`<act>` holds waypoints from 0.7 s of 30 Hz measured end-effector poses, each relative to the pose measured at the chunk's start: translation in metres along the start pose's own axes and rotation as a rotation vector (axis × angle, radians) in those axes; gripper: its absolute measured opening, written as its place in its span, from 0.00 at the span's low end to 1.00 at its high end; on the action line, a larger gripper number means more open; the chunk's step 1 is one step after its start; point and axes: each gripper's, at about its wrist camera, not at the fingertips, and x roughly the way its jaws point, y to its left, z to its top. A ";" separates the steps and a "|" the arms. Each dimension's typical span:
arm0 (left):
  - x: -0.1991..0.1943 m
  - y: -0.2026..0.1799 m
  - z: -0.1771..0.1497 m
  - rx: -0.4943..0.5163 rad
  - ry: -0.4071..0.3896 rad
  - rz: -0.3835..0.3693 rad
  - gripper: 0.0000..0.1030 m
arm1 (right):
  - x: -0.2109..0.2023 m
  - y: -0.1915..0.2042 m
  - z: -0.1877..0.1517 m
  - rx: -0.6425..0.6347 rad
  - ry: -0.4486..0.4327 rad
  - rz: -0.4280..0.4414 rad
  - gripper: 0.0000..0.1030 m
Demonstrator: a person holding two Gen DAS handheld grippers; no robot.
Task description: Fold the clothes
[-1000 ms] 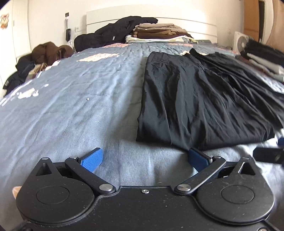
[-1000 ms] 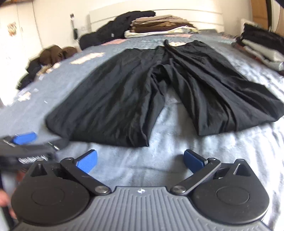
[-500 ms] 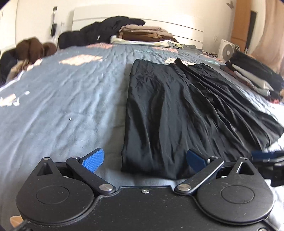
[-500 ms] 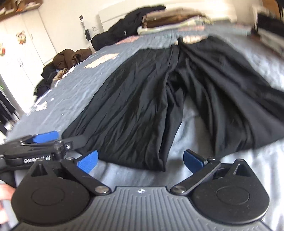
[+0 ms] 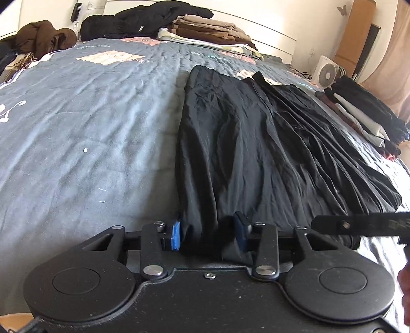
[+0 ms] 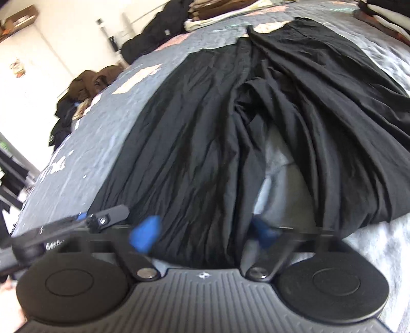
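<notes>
Bedspread (image 5: 89, 133), grey-blue and quilted, covers the bed, and far to the left a crumpled brown jacket (image 5: 46, 35) sits at its edge beside a heap of black clothes (image 5: 143, 19) by the headboard. Next comes a folded stack of brown and beige garments (image 5: 212, 29). The pair of wide black crinkled trousers (image 5: 243, 143) lies flat on the middle of the bed, legs spread toward the near edge. The left claw (image 5: 208, 234) has its blue pads brought in on a bunched fold at the hem of the left trouser leg, clamped on it. The right claw (image 6: 205, 234) straddles the same leg's hem nearer the inner edge, pads still apart around the cloth, blurred. At far right lie a second pile of folded dark and white clothes (image 5: 364, 112) and a small white fan (image 5: 326, 73).
</notes>
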 end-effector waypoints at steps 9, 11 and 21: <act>-0.001 -0.003 0.002 -0.010 0.006 -0.020 0.09 | -0.008 0.004 0.000 0.035 0.016 0.034 0.02; -0.002 -0.002 0.002 -0.024 0.008 -0.030 0.08 | -0.011 0.006 0.001 0.039 0.013 0.042 0.02; -0.032 0.003 0.001 -0.051 0.045 -0.054 0.07 | -0.037 0.005 -0.001 0.119 0.037 0.145 0.02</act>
